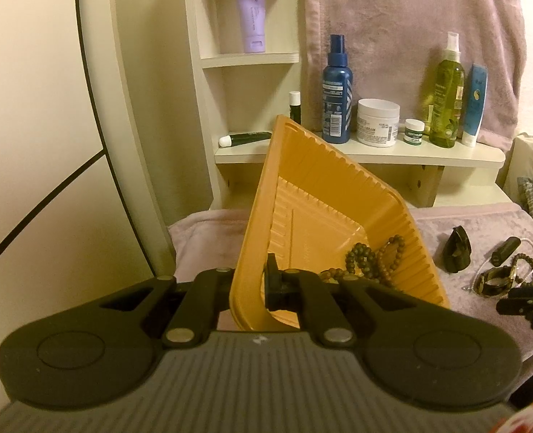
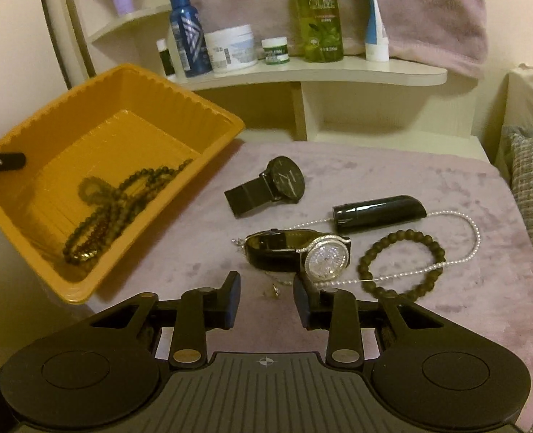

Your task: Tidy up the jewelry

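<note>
- Left wrist view: the left gripper is clamped on the near wall of the ribbed orange plastic tray, one finger outside and one inside. The tray stands tipped on edge, probably so its contents slide together and its mouth faces the loose pieces.
- In the tray's low corner, at about 4 o'clock from its centre, lies a tangle of dark brown beaded strands, already sorted, by my reading.
- At 3 o'clock, on the mauve plush cloth, sit more pieces still unsorted, and the right gripper's tip pokes in from the edge.
- Right wrist view: the right gripper hovers with fingers spread wide and nothing between them, low over the cloth.
- Just ahead at 12 o'clock lies a small gold-coloured trinket, too small to identify; it looks like the next pick.
- Further at 1 o'clock rests a rhinestone-faced watch on a black strap, with a dark bead bracelet beside it and a thin pearl string looping under both.
- A matte black watch and a black glossy tube lie beyond; the tray is at 10 o'clock.
</note>
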`<control>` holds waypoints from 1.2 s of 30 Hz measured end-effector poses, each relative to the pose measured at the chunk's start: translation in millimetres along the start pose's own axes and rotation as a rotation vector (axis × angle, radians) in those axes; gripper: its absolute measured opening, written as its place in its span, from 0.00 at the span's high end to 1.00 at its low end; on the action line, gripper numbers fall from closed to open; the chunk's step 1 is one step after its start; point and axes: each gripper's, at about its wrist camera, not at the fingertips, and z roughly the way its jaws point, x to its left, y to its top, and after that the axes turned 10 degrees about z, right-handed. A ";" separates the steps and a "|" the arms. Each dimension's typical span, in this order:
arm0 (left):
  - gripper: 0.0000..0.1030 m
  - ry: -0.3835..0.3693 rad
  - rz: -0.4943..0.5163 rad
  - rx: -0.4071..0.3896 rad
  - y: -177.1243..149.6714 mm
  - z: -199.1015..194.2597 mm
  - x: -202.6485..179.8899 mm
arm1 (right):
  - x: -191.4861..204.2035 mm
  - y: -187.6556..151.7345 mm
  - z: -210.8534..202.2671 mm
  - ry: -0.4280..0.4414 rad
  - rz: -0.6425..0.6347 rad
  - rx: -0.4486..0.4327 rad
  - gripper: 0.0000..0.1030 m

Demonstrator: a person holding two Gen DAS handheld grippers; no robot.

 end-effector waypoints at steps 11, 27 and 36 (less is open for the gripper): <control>0.95 -0.001 -0.001 0.000 -0.4 1.5 0.0 | 9.5 -8.9 -2.1 -0.049 -0.118 -0.015 0.92; 0.95 -0.002 -0.005 0.001 -0.3 1.4 -0.3 | 89.0 30.7 -15.3 0.232 -0.171 -0.067 0.92; 0.95 -0.001 -0.004 0.001 -0.2 1.4 -0.5 | 103.3 34.1 -3.9 0.318 -0.151 -0.087 0.50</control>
